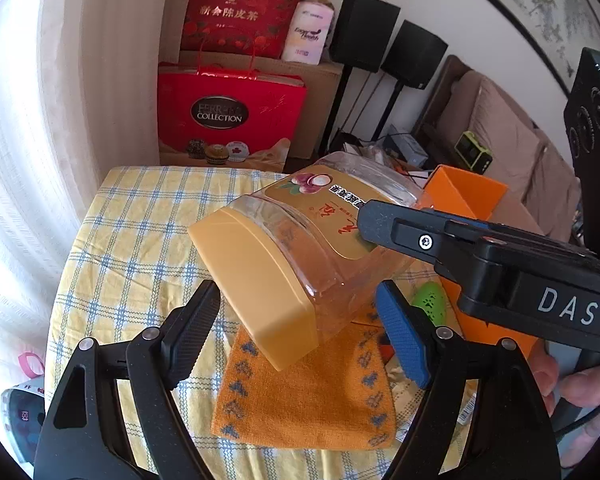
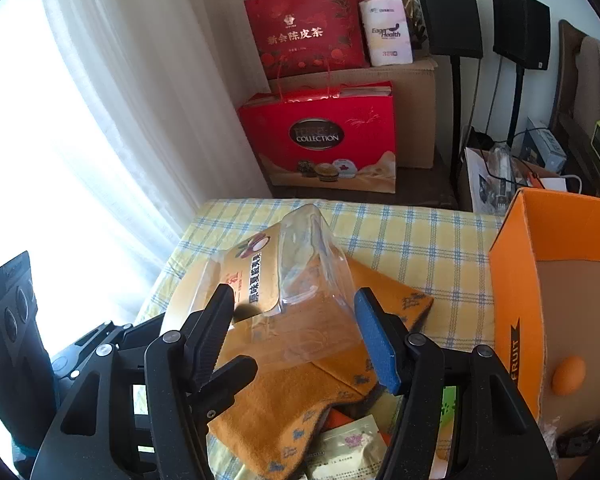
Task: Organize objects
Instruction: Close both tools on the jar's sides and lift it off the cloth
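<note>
Item: clear plastic jar with yellow lid (image 1: 300, 248), tilted, lifted above the orange patterned towel (image 1: 304, 392) on the yellow checked worktop (image 1: 140, 216). Right tongs (image 2: 296, 328) clamp its body; left tongs (image 1: 296, 320) stand wide around the lid, not touching. Risk: smooth wall may slip or swivel in so tilted a grip. Open orange cardboard box (image 2: 548, 248) stands just right; far worktop is open.
</note>
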A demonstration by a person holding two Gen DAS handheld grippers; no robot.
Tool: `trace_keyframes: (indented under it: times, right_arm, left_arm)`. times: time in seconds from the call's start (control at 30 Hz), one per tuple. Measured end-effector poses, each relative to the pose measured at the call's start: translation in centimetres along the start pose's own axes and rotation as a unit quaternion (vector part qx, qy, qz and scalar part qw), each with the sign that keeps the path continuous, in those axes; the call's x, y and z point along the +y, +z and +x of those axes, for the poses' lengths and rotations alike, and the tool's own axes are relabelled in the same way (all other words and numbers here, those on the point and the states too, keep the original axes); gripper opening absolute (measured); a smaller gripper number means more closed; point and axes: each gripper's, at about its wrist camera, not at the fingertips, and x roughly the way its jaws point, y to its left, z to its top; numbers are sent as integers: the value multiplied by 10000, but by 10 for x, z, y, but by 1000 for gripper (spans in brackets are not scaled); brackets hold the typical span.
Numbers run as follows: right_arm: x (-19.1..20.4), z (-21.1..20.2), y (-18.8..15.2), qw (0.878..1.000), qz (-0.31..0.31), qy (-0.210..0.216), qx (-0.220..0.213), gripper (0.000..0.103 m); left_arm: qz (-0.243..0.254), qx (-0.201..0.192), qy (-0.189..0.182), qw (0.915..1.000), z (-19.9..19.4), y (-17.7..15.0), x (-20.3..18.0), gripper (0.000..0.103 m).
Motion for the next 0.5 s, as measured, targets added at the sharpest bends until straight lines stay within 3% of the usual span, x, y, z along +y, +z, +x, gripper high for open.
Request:
trace_keyframes:
  times: [0.5]
  right_arm:
    - [-31,-68,0,9986,199,-168,-461,64]
  left_arm:
    - [422,-271,-203,9985,-21,15,-69,77]
